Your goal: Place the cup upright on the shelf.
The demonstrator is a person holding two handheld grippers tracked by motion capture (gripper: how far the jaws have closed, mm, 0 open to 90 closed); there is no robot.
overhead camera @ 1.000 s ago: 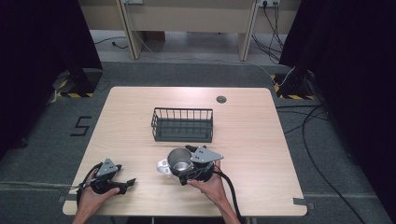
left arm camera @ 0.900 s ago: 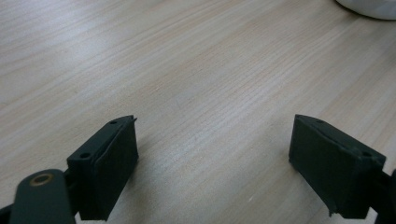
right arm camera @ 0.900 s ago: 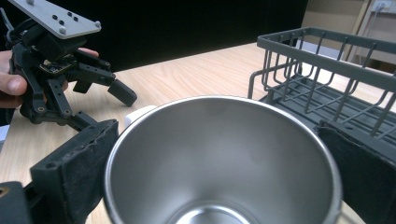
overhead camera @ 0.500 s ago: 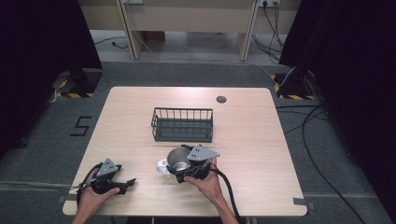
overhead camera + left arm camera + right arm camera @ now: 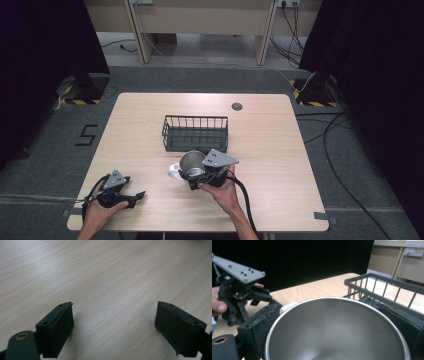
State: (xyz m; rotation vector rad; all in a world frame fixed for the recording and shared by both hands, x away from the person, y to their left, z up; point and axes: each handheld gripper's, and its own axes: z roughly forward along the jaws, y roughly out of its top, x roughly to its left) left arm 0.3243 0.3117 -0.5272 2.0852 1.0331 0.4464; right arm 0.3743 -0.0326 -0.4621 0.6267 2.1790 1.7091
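A steel cup (image 5: 191, 159) stands near the table's front, just before the wire basket (image 5: 195, 118). My right gripper (image 5: 193, 169) is shut on it. Its jaws have just been closing, and in the right gripper view the black pads (image 5: 262, 322) press both sides of the cup (image 5: 332, 325). A small white thing (image 5: 174, 171) lies against the cup's left side. My left gripper (image 5: 134, 190) rests at the front left in a hand. Its jaws stand wide open over bare wood (image 5: 100, 277), with nothing between them (image 5: 115, 325).
The dark wire basket (image 5: 384, 285) sits mid-table, right behind the cup. A round grommet (image 5: 237, 106) marks the table's far side. Cables trail off the front edge from both grippers. The left gripper (image 5: 239, 290) shows at the left of the right gripper view.
The right gripper and the steel cup have shifted very slightly toward the basket. The left gripper has kept still.
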